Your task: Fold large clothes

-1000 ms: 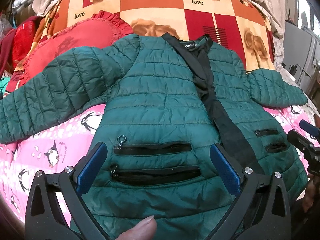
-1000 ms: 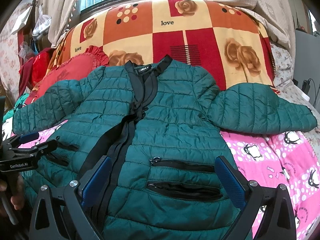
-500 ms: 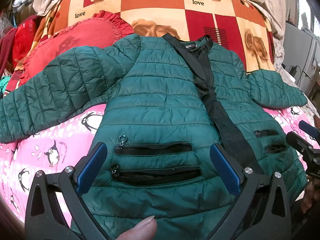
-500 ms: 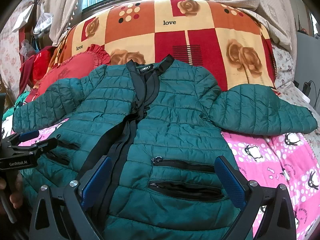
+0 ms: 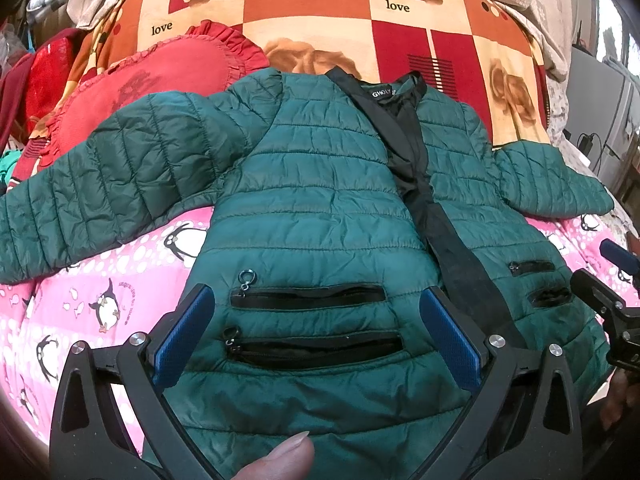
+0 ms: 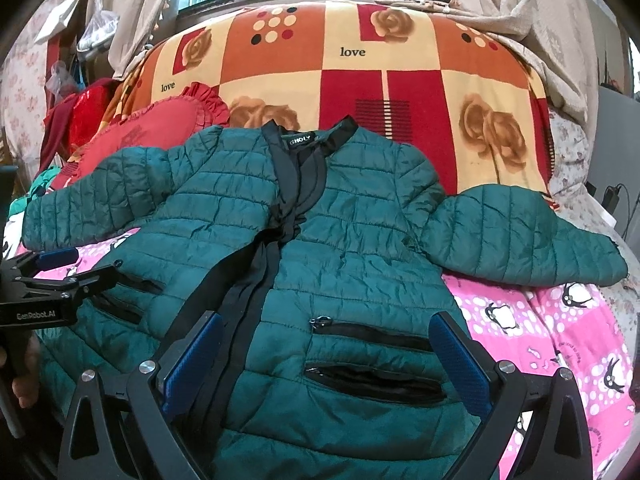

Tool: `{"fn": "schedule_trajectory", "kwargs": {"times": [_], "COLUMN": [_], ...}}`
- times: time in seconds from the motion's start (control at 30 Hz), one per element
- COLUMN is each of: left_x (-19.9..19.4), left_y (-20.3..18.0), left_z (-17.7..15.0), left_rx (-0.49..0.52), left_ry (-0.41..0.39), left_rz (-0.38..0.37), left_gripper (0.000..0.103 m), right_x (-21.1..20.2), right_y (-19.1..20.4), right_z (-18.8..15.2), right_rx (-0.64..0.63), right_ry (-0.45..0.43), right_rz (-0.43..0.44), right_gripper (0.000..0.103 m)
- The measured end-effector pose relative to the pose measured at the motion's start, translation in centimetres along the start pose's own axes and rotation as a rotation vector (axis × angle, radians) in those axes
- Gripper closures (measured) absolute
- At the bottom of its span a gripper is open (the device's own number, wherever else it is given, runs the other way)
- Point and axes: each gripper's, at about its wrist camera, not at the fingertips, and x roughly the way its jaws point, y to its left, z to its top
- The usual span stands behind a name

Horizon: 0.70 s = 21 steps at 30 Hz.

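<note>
A dark green quilted jacket lies face up and spread flat on the bed, both sleeves out to the sides, black placket down the front. It also shows in the right wrist view. My left gripper is open and empty, hovering over the jacket's left pocket zips near the hem. My right gripper is open and empty over the right pocket zips. Each gripper shows at the edge of the other's view, the right one and the left one.
A pink penguin-print sheet covers the bed. A red frilled heart cushion lies under the jacket's left shoulder. An orange and red rose blanket is heaped behind. Cables and a wall are at the right.
Both cameras have tipped slightly so the jacket sits a little lower in view. The jacket has not moved and both grippers stay open.
</note>
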Motion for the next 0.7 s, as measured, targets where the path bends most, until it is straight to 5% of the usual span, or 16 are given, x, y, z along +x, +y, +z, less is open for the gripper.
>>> {"fn": "schedule_trajectory", "kwargs": {"times": [0.7], "left_x": [0.27], "left_y": [0.23], "left_z": [0.09], "left_rx": [0.010], "left_ry": [0.001], "left_rz": [0.021], "left_gripper": [0.000], "right_x": [0.12], "right_y": [-0.19], "right_z": [-0.12], "right_rx": [-0.003], "right_ry": [0.002], "right_rz": [0.012], "right_gripper": [0.001]}}
